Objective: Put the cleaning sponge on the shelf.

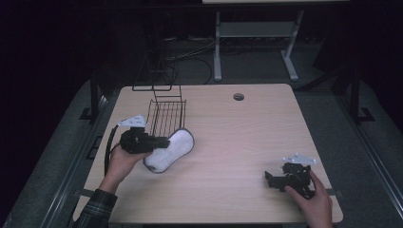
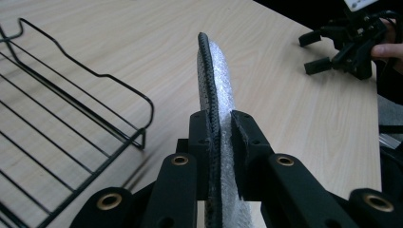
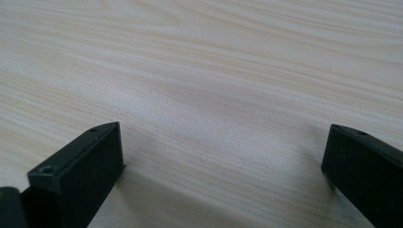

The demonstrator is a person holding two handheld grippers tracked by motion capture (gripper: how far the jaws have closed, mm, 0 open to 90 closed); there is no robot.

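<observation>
A white peanut-shaped sponge pad with a dark rim [image 1: 170,150] is held at the table's left side, just in front of a black wire rack [image 1: 165,115]. My left gripper [image 1: 159,142] is shut on it; in the left gripper view the pad [image 2: 215,85] stands on edge between the two black jaws, its dark rim facing the camera. The wire rack [image 2: 57,123] lies to the left in that view. My right gripper [image 1: 271,179] rests low near the table's front right with its jaws wide apart and nothing between them; bare wood [image 3: 214,95] lies under them.
The light wooden table [image 1: 237,142] has a round cable hole [image 1: 238,97] at the back centre. A tall wire frame [image 1: 157,71] rises behind the rack. The right gripper [image 2: 349,40] appears far off in the left gripper view. Dark floor surrounds the table.
</observation>
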